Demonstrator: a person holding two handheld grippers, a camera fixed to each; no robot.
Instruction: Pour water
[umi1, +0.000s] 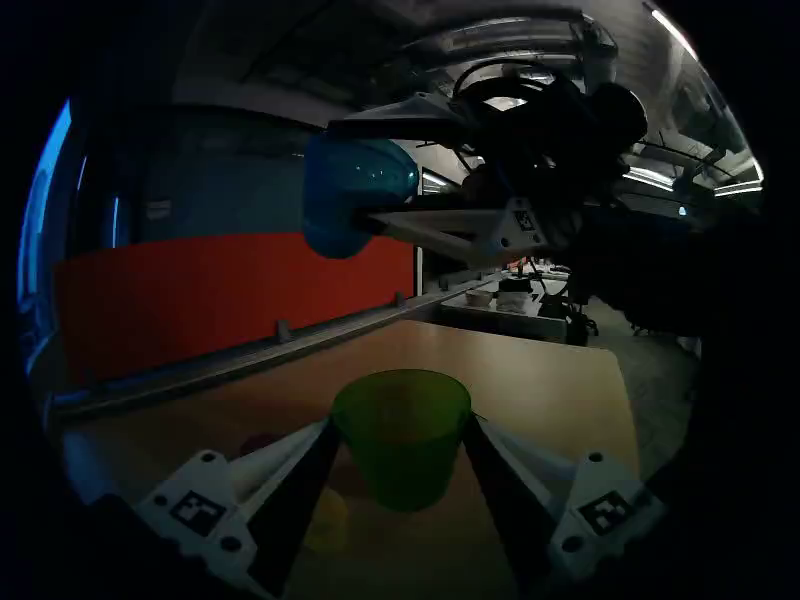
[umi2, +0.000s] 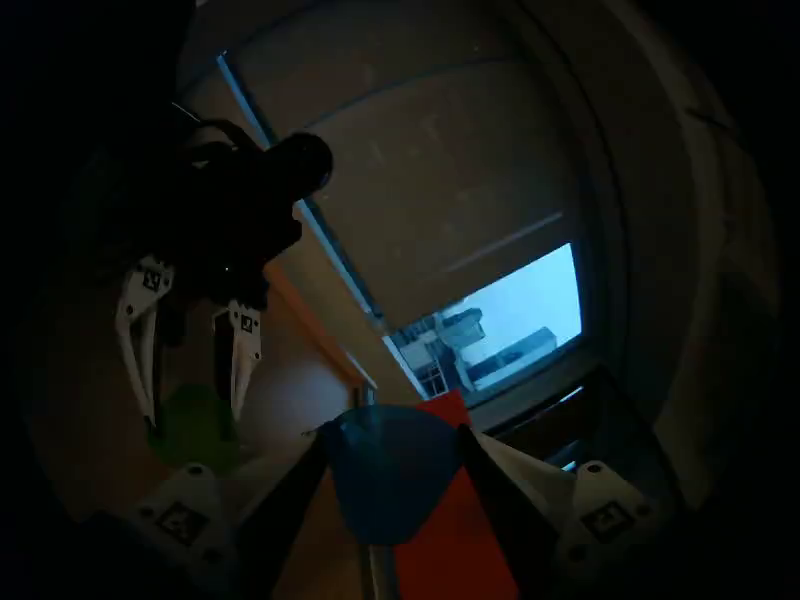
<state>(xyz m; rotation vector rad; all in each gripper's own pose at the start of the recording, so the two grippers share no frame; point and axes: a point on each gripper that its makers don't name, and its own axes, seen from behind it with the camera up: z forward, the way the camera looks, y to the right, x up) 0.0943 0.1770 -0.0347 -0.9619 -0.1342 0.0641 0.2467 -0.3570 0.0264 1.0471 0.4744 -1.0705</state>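
A green cup stands upright just above the wooden table, with my left gripper shut on it. High above it, a blue cup lies tipped on its side in my right gripper, mouth toward the left. In the right gripper view the blue cup sits between the fingers of my right gripper, which is shut on it. Farther off there, the left gripper holds the green cup. The room is dim; no water is visible.
An orange-red wall panel runs behind the table, with a rail along its base. A yellow object and a reddish one lie on the table near my left fingers. Desks and clutter stand farther back. A window shows beyond the blue cup.
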